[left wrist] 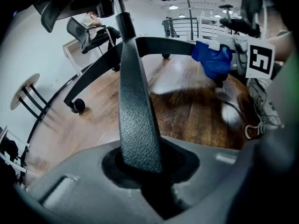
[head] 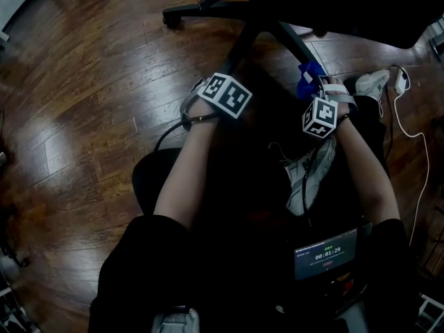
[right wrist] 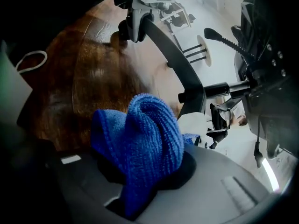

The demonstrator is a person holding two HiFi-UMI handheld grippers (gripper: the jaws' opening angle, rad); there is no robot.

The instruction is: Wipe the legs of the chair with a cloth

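A black office chair base spreads its legs over the wood floor. My left gripper [head: 227, 82] is shut on one black chair leg [left wrist: 135, 106], which runs up between the jaws in the left gripper view. My right gripper [head: 316, 94] is shut on a bunched blue cloth [right wrist: 140, 139]. In the head view the blue cloth [head: 310, 80] lies against a second chair leg [head: 295, 44] on the right. The left gripper view shows that blue cloth [left wrist: 212, 59] on the far leg beside the right gripper's marker cube [left wrist: 259, 59]. The chair seat [head: 361, 5] hides the hub.
A caster [head: 170, 18] ends the leg at the top left. White shoes [head: 309, 175] and a white cable [head: 409, 130] lie on the floor at the right. A small screen [head: 326, 254] sits at the person's waist. Another chair [left wrist: 93, 31] and a round stool [left wrist: 28, 90] stand further off.
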